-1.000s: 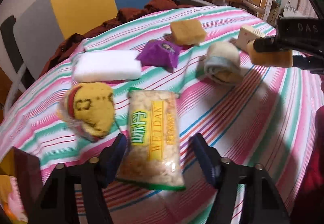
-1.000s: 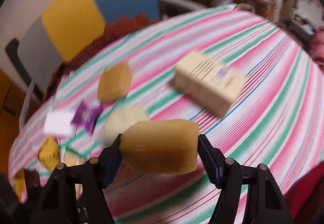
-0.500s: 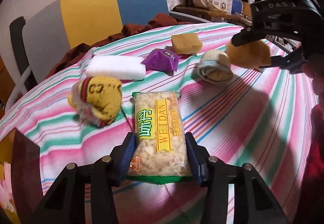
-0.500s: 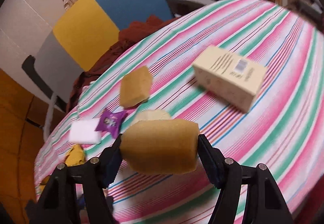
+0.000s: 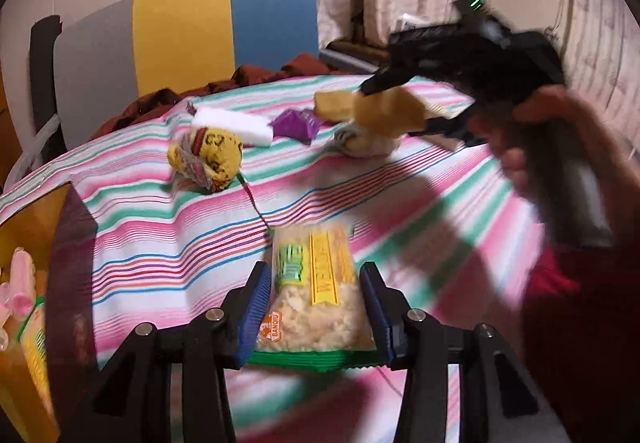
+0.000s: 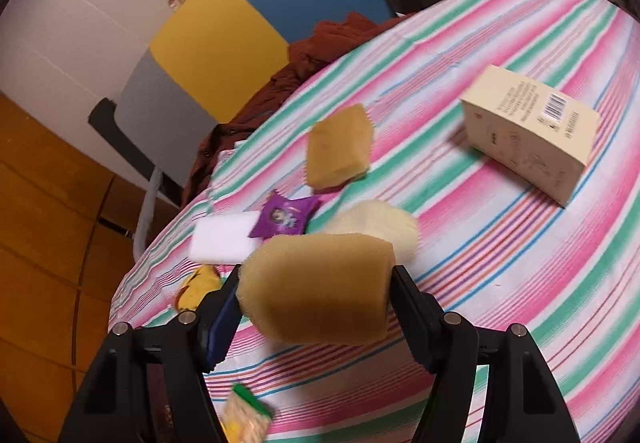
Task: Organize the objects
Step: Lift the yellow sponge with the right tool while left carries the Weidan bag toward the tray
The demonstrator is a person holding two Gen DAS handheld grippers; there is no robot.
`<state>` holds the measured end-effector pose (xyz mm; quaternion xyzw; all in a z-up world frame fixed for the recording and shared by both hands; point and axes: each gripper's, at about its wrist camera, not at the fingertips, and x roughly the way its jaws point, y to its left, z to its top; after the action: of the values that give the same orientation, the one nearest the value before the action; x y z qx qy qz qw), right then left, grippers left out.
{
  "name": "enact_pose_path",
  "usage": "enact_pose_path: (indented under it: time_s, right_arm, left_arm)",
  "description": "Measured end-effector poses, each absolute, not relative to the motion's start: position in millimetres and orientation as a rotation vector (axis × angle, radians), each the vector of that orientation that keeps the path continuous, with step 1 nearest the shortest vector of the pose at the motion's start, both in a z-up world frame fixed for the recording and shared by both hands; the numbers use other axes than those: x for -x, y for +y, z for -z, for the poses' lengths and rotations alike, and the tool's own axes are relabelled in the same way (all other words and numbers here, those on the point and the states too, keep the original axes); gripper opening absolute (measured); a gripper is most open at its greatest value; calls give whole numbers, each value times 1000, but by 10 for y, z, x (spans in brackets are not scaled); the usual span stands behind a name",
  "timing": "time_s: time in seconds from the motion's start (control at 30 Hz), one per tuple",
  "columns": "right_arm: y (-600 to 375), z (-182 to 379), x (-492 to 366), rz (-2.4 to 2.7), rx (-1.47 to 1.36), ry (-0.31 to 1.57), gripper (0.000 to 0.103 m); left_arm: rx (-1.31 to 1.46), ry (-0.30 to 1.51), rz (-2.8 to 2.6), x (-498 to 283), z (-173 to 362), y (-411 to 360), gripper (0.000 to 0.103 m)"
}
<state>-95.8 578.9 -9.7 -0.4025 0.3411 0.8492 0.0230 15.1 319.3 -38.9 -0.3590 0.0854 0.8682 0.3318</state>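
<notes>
My left gripper [image 5: 316, 307], jaws just closed, now lifts the snack packet [image 5: 314, 295]; my right gripper [image 6: 316, 307] clamps a sponge [image 6: 320, 287], both ready for sorting.

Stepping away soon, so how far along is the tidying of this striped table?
Done: a box at the table's left edge already holds items. In hand: left hand-held gripper clamps the snack packet; right hand-held gripper holds a sponge. Left: another sponge, purple packet, white block, cream carton.

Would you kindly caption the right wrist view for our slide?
Right gripper holds a tan sponge above the striped tablecloth.
</notes>
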Motion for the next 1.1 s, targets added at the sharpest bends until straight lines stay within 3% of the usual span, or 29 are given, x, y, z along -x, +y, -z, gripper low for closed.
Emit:
enact_pose_path:
  time_s: [0.1,0.17,0.3,0.37,0.5,0.67,0.77,0.83,0.9,1.1]
  right_arm:
    - [5707,35,948,-2689,1224,1052,71]
    - [5631,9,955,-2731,1220,1055,71]
    - [5459,24,1000,-2755,1279,988,71]
    - [5408,41,1011,-2751,1299,984,71]
    - [5365,57,1014,-2749,1303,984,71]
    - [5352,84,1026,-2750,1324,981,71]
    - [5333,95,1038,-2753,1343,990,72]
    - [5308,93,1044,-2761,1352,983,72]
    - [5273,77,1049,-2777,1353,960,72]
    - [5158,52,1058,-2822,1363,889,71]
  left_arm:
    - [901,181,-2271,-268,239,3023,40]
    - [889,166,-2277,-324,152,2882,13]
    - [946,169,-2279,-316,206,2713,13]
    - [1011,129,-2231,-284,297,2697,17]
    - [1115,168,-2203,-248,446,2860,47]
    - [1135,399,-2231,-224,595,3184,60]
    - [1121,360,-2250,-185,638,3128,70]
    - [1131,272,-2239,-151,652,3045,67]
    - [1113,249,-2254,-184,636,2973,48]
    - [1133,84,-2221,-261,527,2784,48]
